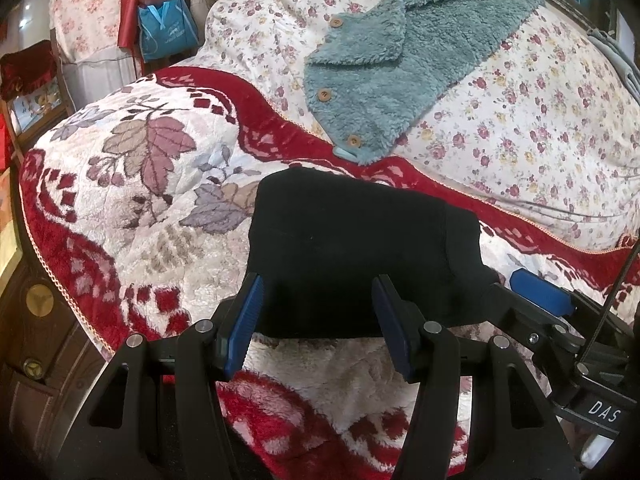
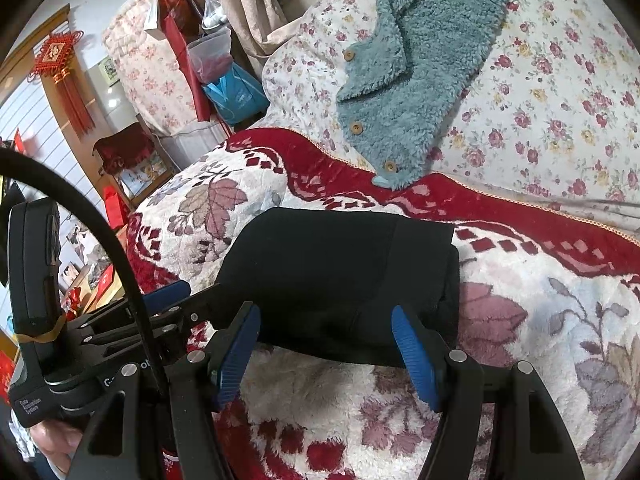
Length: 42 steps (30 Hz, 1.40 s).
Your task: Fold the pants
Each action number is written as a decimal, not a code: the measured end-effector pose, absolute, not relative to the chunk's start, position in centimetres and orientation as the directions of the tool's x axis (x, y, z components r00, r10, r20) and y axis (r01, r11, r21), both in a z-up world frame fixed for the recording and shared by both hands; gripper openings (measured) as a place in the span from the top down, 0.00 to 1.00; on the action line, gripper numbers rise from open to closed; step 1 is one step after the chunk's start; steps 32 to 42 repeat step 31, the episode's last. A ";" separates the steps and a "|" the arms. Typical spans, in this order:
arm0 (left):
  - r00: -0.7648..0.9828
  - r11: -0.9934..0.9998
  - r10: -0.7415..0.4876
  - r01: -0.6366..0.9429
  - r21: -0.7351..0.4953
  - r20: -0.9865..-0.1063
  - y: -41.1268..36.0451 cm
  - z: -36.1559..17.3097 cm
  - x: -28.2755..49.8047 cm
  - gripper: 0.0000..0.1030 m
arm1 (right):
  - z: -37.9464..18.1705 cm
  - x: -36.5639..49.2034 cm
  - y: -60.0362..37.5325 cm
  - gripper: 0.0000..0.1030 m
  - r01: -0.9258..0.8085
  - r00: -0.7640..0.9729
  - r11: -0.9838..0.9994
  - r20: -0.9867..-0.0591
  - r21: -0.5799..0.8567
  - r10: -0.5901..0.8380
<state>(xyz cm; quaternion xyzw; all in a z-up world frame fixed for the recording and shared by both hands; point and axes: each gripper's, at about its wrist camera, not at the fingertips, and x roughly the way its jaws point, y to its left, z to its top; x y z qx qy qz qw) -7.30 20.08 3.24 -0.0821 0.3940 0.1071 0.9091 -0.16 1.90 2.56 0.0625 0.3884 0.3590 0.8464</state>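
I count one pair of black pants [image 1: 352,248], folded into a compact block and lying on the red-and-cream plush blanket [image 1: 132,184] that covers the near part of the bed. My left claw [image 1: 318,328] is spread wide, its two blue pads standing apart at the near edge of the pants with nothing between them. My right claw [image 2: 328,354] is spread just as wide, likewise at the near edge of the black block and pinching nothing.

Beyond the pants lies one teal fleece garment [image 1: 404,64] on the floral quilt [image 1: 540,120]; I count three wooden buttons on it, and its upper end is cut off by the edge of the right view. One blue bag [image 1: 166,32] hangs past the far corner of the bed, and one red knot ornament [image 2: 60,68] hangs on the wall.

The pants are so dark that their layers and seams hardly show, so I cannot tell how many folds are in the block. In the left view my right claw shows only one blue pad at the right side of the pants. In the right view a black cable [image 2: 116,264] crosses in front of my left claw and hides part of it.
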 end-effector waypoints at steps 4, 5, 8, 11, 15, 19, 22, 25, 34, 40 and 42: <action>0.666 0.964 0.129 -0.259 -0.065 -0.734 20.1 3.3 -7.3 0.45 | 2.6 -0.1 1.9 0.35 -0.561 0.440 0.734 -0.612 0.384 0.657; 0.666 0.964 0.129 -0.259 -0.065 -0.734 20.1 3.3 -7.3 0.45 | 2.6 -0.1 1.9 0.35 -0.560 0.440 0.733 -0.612 0.385 0.657; 0.666 0.964 0.128 -0.258 -0.066 -0.735 20.1 3.2 -7.2 0.45 | 2.6 -0.1 2.0 0.35 -0.561 0.438 0.733 -0.614 0.385 0.657; 0.666 0.964 0.128 -0.257 -0.065 -0.735 20.1 3.2 -7.3 0.45 | 2.5 -0.1 2.1 0.35 -0.562 0.435 0.733 -0.616 0.385 0.657; 0.668 0.964 0.129 -0.259 -0.066 -0.733 20.1 3.2 -7.3 0.45 | 2.5 -0.1 2.1 0.35 -0.562 0.433 0.731 -0.616 0.386 0.658; 0.675 0.966 0.147 -0.255 -0.042 -0.723 19.5 3.3 -7.3 0.45 | 2.5 -0.1 2.0 0.35 -0.562 0.437 0.732 -0.612 0.386 0.659; 0.696 0.972 0.145 -0.234 -0.032 -0.703 18.5 3.8 -7.7 0.46 | 2.8 -0.3 1.3 0.35 -0.556 0.455 0.734 -0.596 0.391 0.662; 0.716 0.982 0.108 -0.185 -0.039 -0.690 16.8 4.6 -7.8 0.45 | 3.3 -0.4 -0.2 0.35 -0.540 0.478 0.746 -0.588 0.390 0.653; 0.743 0.998 0.033 -0.063 -0.020 -0.668 11.9 6.4 -7.3 0.45 | 4.3 -0.6 -5.4 0.35 -0.480 0.544 0.786 -0.571 0.390 0.615; 0.743 0.998 0.033 -0.063 -0.020 -0.668 11.9 6.4 -7.3 0.45 | 4.3 -0.6 -5.4 0.35 -0.480 0.544 0.786 -0.571 0.390 0.615; 0.743 0.998 0.033 -0.063 -0.020 -0.668 11.9 6.4 -7.3 0.45 | 4.3 -0.6 -5.4 0.35 -0.480 0.544 0.786 -0.571 0.390 0.615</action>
